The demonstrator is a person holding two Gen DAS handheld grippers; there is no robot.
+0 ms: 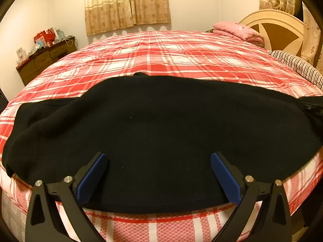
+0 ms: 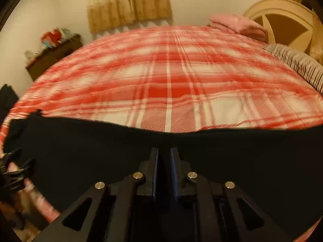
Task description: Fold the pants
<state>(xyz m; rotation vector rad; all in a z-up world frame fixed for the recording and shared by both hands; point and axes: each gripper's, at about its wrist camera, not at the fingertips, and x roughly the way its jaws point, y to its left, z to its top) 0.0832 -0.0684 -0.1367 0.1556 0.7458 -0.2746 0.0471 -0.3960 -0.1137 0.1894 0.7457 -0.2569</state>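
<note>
Black pants [image 1: 161, 129] lie spread across the near edge of a bed with a red and white plaid cover [image 1: 161, 56]. My left gripper [image 1: 159, 159] is open, its blue pads wide apart over the near edge of the pants, gripping nothing. In the right wrist view the pants [image 2: 232, 161] fill the lower half. My right gripper [image 2: 164, 153] is shut on the black fabric, its jaws nearly together. The left gripper shows dimly at the left edge of the right wrist view [image 2: 12, 173].
A pink folded blanket [image 1: 238, 32] and a striped pillow [image 1: 298, 66] lie at the far right by the cream headboard [image 1: 274, 24]. A cluttered wooden dresser [image 1: 44, 58] stands at the left wall. Curtains [image 1: 127, 4] hang behind the bed.
</note>
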